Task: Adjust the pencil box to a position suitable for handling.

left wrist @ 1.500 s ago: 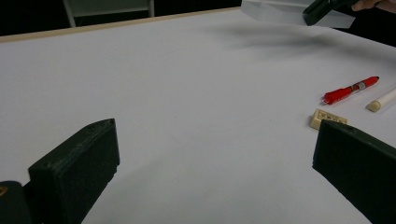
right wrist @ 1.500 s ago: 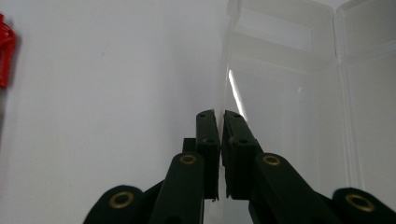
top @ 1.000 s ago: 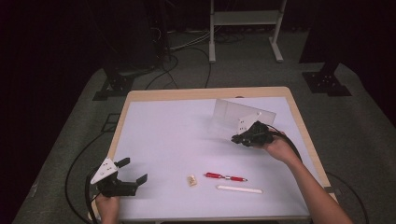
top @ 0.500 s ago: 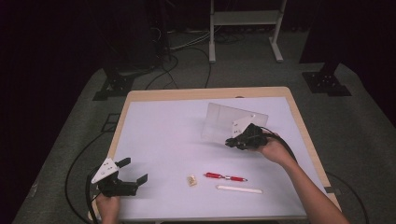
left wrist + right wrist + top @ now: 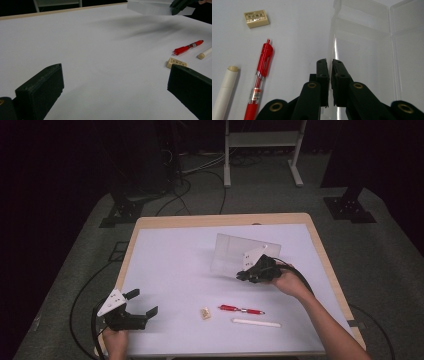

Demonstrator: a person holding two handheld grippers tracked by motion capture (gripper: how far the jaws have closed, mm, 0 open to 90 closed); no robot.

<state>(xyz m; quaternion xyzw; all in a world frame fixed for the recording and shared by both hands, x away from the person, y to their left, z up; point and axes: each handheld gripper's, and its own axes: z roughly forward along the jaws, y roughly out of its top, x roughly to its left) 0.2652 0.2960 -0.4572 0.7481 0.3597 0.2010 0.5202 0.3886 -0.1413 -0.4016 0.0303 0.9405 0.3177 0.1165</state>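
1. Your right gripper (image 5: 243, 275) has its jaws pinched on the near wall of a clear box (image 5: 235, 252); in the right gripper view the gripper (image 5: 329, 62) shows the thin wall running up between the two nearly closed jaws.
2. Your box sits tilted, right of the table's (image 5: 165, 255) centre and toward its far edge. In the left gripper view the box (image 5: 152, 7) hangs above the white top, with a soft shadow below it.
3. Your left gripper (image 5: 140, 302) is at the near left corner, jaws spread wide and holding nothing. In the left gripper view the gripper (image 5: 113, 85) frames bare table between its jaws.
4. Your pen (image 5: 241, 309), red, lies near the near edge, right of centre, roughly parallel to that edge. It also shows in the right gripper view (image 5: 260, 75) and the left gripper view (image 5: 188, 47).
5. Your white stick (image 5: 256, 322) lies just nearer the near edge than the pen, parallel to it and apart from it; it shows beside the pen in the right gripper view (image 5: 224, 92).
6. Your eraser (image 5: 205, 313), small and cream, lies just left of the pen's left end, not touching it. The right gripper view shows the eraser (image 5: 256, 18) with a printed label on top, too small to read.
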